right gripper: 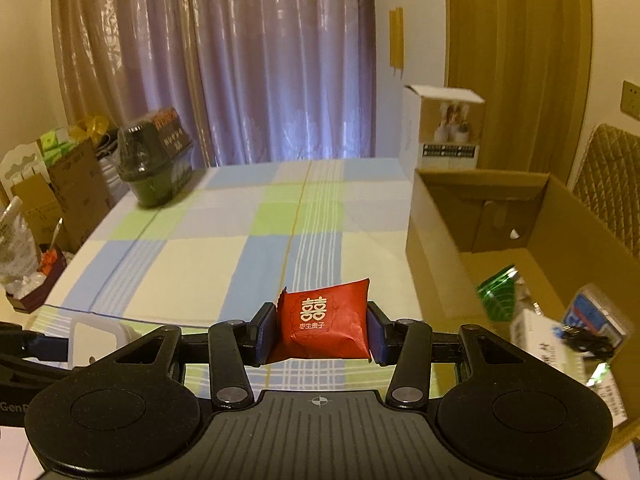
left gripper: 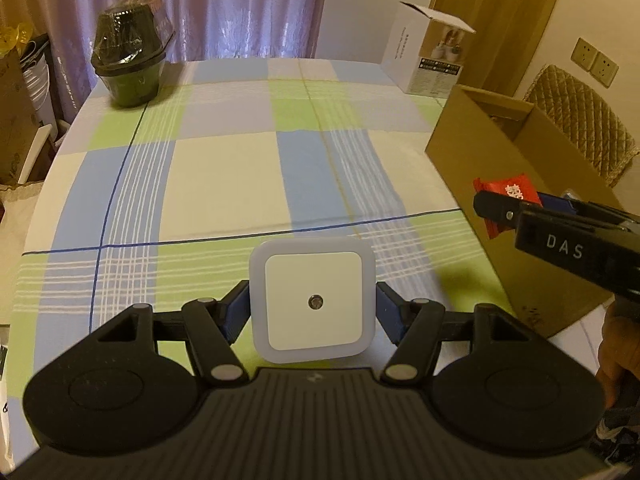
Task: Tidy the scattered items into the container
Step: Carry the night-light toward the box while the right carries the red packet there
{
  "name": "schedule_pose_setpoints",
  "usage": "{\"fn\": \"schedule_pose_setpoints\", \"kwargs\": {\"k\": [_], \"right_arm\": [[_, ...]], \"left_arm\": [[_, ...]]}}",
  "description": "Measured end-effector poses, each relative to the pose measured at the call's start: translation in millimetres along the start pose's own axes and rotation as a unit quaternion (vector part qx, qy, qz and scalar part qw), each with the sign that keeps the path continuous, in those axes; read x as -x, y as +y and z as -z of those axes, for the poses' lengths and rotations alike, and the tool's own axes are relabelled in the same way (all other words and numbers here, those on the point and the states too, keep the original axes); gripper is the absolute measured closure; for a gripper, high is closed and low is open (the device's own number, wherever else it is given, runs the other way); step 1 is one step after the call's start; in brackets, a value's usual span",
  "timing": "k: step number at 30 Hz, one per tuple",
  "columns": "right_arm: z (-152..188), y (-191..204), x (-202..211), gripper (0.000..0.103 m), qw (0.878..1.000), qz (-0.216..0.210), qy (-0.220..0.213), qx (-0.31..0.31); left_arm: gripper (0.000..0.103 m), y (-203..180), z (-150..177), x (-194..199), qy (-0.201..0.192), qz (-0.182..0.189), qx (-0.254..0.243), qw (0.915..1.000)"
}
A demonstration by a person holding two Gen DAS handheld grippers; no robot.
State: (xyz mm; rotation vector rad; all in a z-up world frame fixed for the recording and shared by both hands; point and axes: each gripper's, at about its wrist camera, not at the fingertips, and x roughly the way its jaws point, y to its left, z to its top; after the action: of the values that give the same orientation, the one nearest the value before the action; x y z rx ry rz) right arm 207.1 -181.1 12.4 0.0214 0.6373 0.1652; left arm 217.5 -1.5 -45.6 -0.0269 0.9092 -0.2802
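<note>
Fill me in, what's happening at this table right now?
A person is tidying with a tool in each hand. The left tool grips a white square night light above the checked tablecloth. The right tool grips a red packet beside the open cardboard box, which already holds a few items. Neither thing is in the box yet. A wrapped black pot sits at the far left corner.
</note>
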Motion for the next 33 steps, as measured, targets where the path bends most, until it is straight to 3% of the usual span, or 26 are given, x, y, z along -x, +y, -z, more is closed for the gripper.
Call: {"fn": "schedule_pose_setpoints", "kwargs": {"k": [17, 33], "right_arm": [[-9.7, -22.6, 66.2, 0.054, 0.999, 0.004, -0.036, -0.012], [-20.0, -110.7, 109.1, 0.053, 0.994, 0.063, -0.065, -0.054]], "left_arm": [[0.042, -38.5, 4.9, 48.6, -0.017, 0.001, -0.013, 0.9998], [0.042, -131.6, -25.5, 50.0, -0.032, 0.053, -0.064, 0.9960]]}}
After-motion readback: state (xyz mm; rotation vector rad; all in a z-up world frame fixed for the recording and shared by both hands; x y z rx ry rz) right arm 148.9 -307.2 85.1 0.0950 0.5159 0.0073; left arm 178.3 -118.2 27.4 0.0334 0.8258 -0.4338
